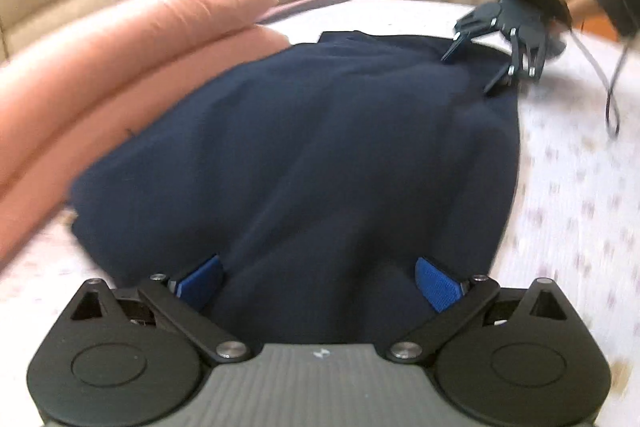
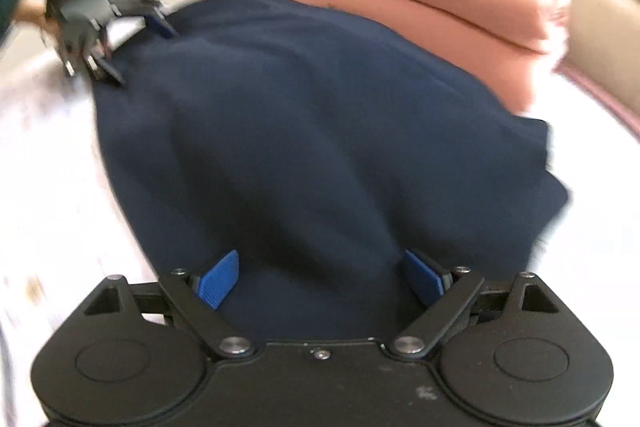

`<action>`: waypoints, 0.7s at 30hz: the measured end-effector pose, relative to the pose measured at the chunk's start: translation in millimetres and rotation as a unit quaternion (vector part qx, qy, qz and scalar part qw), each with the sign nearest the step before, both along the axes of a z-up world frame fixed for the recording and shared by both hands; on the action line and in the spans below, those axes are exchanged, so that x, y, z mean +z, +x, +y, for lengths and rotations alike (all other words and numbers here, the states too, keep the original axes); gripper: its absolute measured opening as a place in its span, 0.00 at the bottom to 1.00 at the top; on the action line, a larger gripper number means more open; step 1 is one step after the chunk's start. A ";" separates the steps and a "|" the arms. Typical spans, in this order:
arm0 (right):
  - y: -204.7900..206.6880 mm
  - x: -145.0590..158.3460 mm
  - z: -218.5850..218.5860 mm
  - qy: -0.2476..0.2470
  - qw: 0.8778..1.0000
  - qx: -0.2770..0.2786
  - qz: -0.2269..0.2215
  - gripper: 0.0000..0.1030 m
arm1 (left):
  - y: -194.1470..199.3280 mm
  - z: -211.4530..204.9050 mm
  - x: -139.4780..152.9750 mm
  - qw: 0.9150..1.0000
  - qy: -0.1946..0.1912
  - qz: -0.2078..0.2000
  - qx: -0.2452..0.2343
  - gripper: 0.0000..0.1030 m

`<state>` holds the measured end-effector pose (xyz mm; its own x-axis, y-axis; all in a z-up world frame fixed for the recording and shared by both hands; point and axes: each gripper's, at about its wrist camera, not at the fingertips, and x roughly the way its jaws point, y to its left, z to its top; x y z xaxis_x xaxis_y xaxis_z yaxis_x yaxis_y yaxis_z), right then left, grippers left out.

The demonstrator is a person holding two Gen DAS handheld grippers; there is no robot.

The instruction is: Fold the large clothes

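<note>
The navy garment (image 1: 304, 155) lies on the bed (image 1: 572, 195), stretched between the left gripper (image 1: 318, 283) and right gripper (image 2: 320, 277) (both gaping, fabric between the fingers), beside folded pink bedding (image 1: 120, 59).

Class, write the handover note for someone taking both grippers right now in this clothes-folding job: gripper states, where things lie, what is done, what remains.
Left gripper: open, fingers either side of the navy garment's near edge, no pinch yet.
Right gripper: open, likewise at the opposite edge.
The garment lies bunched on the white patterned bedsheet, beside the folded pink quilt.
Done: both grippers positioned at opposite ends.
Left: close on the cloth, then fold; no tidy fold is visible yet. Views are blurred.
</note>
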<state>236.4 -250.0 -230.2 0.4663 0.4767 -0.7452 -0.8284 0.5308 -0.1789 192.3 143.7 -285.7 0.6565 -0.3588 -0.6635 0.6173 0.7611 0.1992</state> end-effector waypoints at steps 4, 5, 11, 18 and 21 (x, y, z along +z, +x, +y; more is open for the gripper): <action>-4.2 1.1 -22.8 -0.022 0.999 -0.028 -0.012 1.00 | -1.9 7.8 2.2 1.000 0.007 0.004 0.019 1.00; -3.7 2.8 -29.1 -0.030 0.999 -0.041 -0.007 1.00 | 3.6 5.0 0.7 1.000 0.012 0.009 0.025 1.00; 18.1 34.7 -39.4 -0.021 0.961 -0.250 0.118 0.99 | 11.2 71.6 13.1 0.978 -0.072 0.134 0.144 1.00; 45.8 103.8 46.5 0.177 0.927 -0.329 0.022 1.00 | 70.8 118.6 11.3 0.885 -0.342 0.198 0.245 1.00; 92.1 96.9 103.8 0.176 0.915 -0.359 0.048 0.99 | 102.6 112.2 -2.3 0.853 -0.408 0.210 0.247 1.00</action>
<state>328.4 -146.1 -133.4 0.6940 0.2907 -0.6586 -0.2454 0.9556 0.1631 295.0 255.9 -288.0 0.6280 -0.5617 -0.5385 0.0669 0.7285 -0.6818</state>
